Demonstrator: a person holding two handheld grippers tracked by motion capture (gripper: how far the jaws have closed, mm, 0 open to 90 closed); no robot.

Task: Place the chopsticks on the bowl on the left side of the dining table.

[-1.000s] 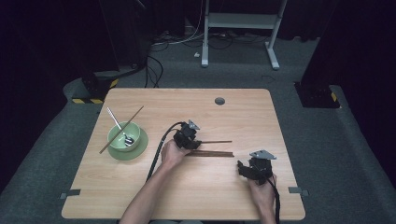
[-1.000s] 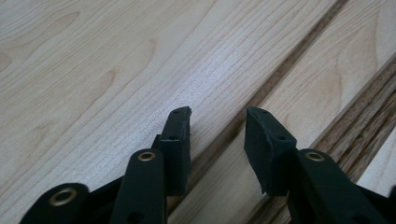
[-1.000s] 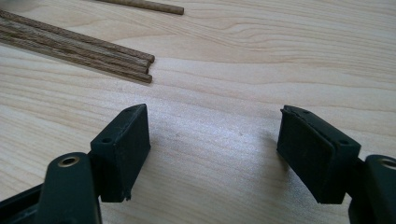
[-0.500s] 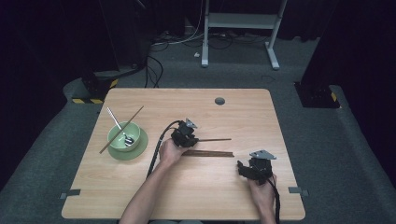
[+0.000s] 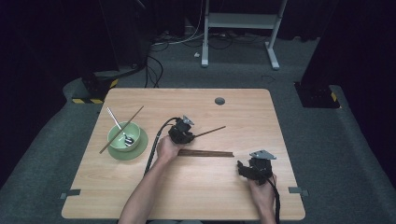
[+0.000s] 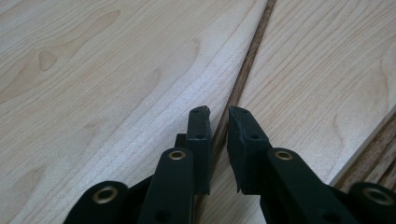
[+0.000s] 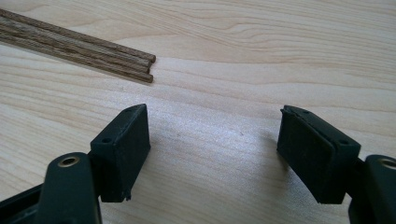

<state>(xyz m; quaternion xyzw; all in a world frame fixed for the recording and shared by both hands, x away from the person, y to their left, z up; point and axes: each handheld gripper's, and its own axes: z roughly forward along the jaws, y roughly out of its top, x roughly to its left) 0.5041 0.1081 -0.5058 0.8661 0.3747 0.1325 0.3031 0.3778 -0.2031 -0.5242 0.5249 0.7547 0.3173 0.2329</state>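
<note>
Left claw (image 6: 218, 122): jaws nearly shut on one chopstick (image 5: 211, 131), counter centre, tip toward 2 o'clock.
Right claw (image 7: 212, 140): jaws wide, empty.
Handling: light, stiff, smooth, thin wood; likely to pivot, grip mid-length.
Remaining chopsticks (image 5: 205, 153): at 5 o'clock of left claw.

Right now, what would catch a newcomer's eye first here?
Mid-table, the left gripper is shut on a single chopstick that juts out toward the right. More chopsticks lie bundled just beside it, and at the table's left a green bowl holds a spoon.
</note>
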